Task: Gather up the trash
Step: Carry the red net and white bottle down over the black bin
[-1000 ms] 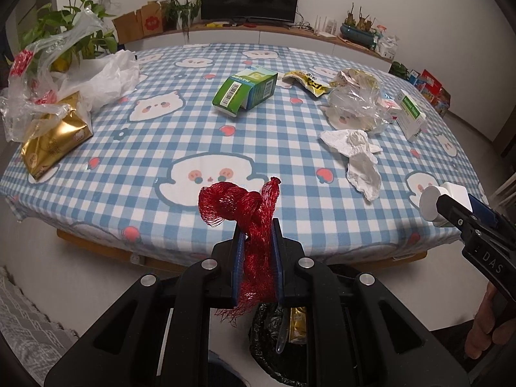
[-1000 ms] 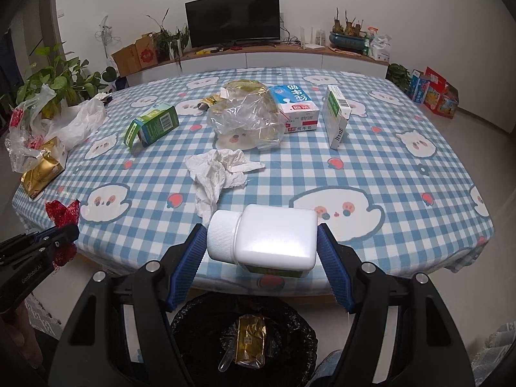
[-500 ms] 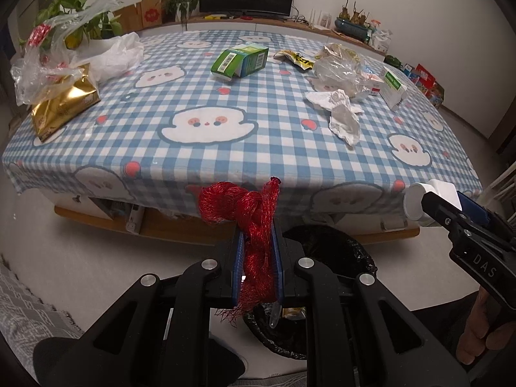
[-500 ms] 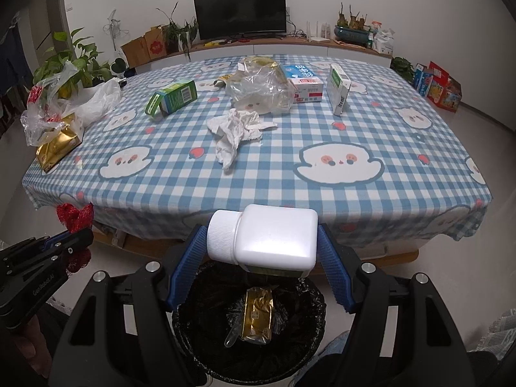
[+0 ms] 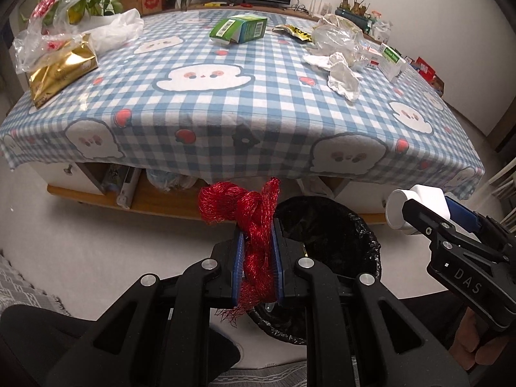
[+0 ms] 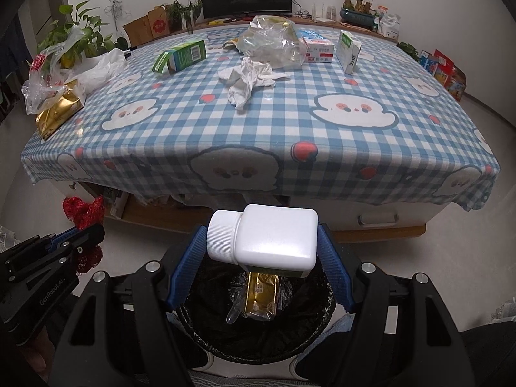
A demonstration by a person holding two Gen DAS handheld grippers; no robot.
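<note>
My left gripper (image 5: 257, 235) is shut on a red mesh net (image 5: 248, 216) and holds it at the left rim of the black-lined trash bin (image 5: 338, 225). My right gripper (image 6: 261, 245) is shut on a white plastic bottle (image 6: 267, 235) lying sideways, directly above the bin (image 6: 258, 332). The bin holds a gold wrapper (image 6: 261, 293). In the left wrist view the bottle (image 5: 416, 206) and the right gripper show at the right. In the right wrist view the net (image 6: 82, 209) and the left gripper show at the left.
The table with a blue checked cloth (image 6: 258, 129) stands just beyond the bin. On it lie crumpled white tissue (image 6: 245, 80), a green box (image 6: 180, 56), a clear plastic bag (image 6: 274, 43), cartons (image 6: 348, 50), and a gold bag (image 6: 58, 113) at the left edge.
Both grippers have dropped and pulled back from above the table edge to floor level by the bin. The net and the bottle stay gripped.
</note>
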